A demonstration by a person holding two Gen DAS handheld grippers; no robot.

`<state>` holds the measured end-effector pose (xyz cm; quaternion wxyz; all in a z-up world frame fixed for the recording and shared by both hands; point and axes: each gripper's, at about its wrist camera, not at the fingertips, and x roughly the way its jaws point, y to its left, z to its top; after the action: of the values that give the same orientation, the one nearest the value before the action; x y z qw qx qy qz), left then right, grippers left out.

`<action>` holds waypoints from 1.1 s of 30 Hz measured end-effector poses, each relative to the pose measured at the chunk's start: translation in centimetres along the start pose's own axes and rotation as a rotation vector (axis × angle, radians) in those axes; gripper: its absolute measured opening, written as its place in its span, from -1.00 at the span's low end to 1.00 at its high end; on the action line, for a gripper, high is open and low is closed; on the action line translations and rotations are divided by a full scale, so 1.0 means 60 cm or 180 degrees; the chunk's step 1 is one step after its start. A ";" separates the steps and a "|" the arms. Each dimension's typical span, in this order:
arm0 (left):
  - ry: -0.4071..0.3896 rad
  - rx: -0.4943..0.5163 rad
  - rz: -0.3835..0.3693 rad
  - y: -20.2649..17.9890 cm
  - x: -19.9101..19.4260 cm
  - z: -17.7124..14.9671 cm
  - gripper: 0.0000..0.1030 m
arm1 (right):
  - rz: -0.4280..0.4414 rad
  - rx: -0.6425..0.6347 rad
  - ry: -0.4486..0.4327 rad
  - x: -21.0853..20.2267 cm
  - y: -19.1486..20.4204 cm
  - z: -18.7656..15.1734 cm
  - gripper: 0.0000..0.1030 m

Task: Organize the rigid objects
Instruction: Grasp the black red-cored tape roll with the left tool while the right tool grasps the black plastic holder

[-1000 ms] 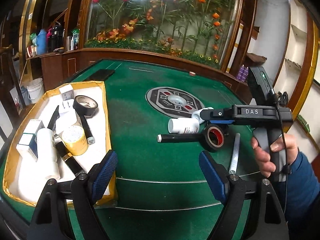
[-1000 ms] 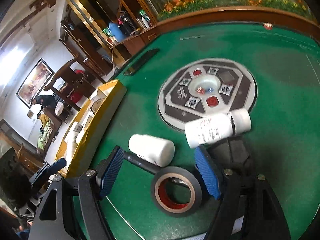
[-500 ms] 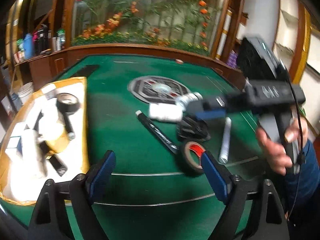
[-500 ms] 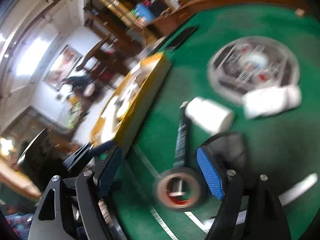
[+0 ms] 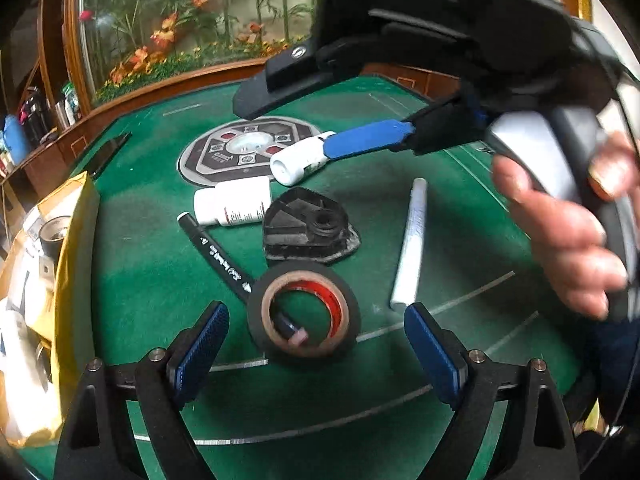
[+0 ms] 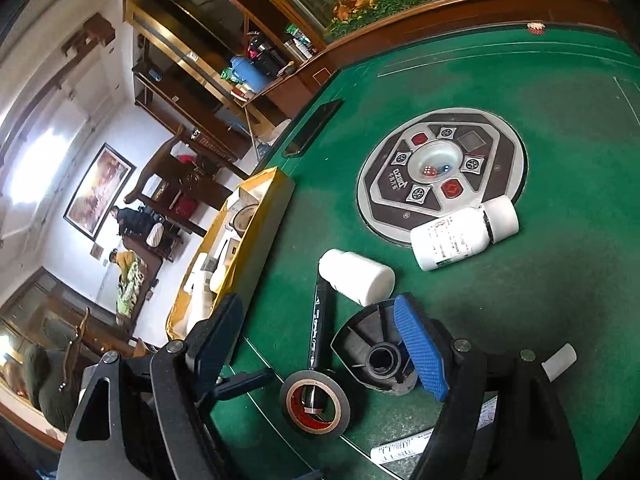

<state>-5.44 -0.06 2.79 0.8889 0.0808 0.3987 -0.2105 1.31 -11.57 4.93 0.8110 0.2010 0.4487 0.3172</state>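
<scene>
Green felt [image 5: 152, 280] covered the table under both tools. Between the spread fingers of the left gripper [image 5: 316, 344] lay one black tape roll [image 5: 303, 317], ringed over the tip of one black marker [image 5: 218, 258]. Beyond stood one black plastic base [image 5: 308, 232], two white bottles [image 5: 234, 204], one white tube [image 5: 410, 240]. The right gripper [image 6: 320, 344], also spread and empty, hovered above the base. Only its view showed the yellow tray [image 6: 256, 232] holding boxes beside the table's centre dial [image 6: 440, 176].
</scene>
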 end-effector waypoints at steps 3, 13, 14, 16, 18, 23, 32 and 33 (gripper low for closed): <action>0.0274 -0.0098 0.0029 0.008 0.031 0.006 0.30 | -0.0006 0.0026 0.0002 -0.004 -0.002 -0.002 0.51; -0.0050 -0.0456 -0.0135 0.061 -0.021 -0.031 0.30 | -0.0618 -0.0335 0.0207 0.017 0.013 -0.011 0.65; -0.0075 -0.0475 -0.0134 0.065 -0.025 -0.033 0.30 | -0.0699 -0.0427 0.0278 0.027 0.018 -0.015 0.65; -0.0113 -0.0517 -0.0141 0.074 -0.029 -0.037 0.30 | -0.0754 -0.0588 0.0418 0.044 0.026 -0.024 0.65; -0.0117 -0.0537 -0.0148 0.076 -0.030 -0.041 0.30 | -0.0905 -0.0818 0.0488 0.059 0.039 -0.036 0.65; -0.0138 -0.0513 -0.0156 0.075 -0.029 -0.045 0.30 | -0.1148 -0.1095 0.0628 0.080 0.044 -0.053 0.65; -0.0172 -0.0510 -0.0164 0.077 -0.029 -0.046 0.30 | -0.1178 -0.1085 0.0554 0.076 0.031 -0.052 0.17; -0.0168 -0.0507 -0.0161 0.076 -0.029 -0.046 0.30 | -0.1157 -0.1065 0.0514 0.073 0.032 -0.049 0.17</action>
<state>-6.31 5.45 2.14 0.8971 -0.0059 0.3926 -0.2026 -0.11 -7.01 1.97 0.8382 -0.0458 0.4821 0.2510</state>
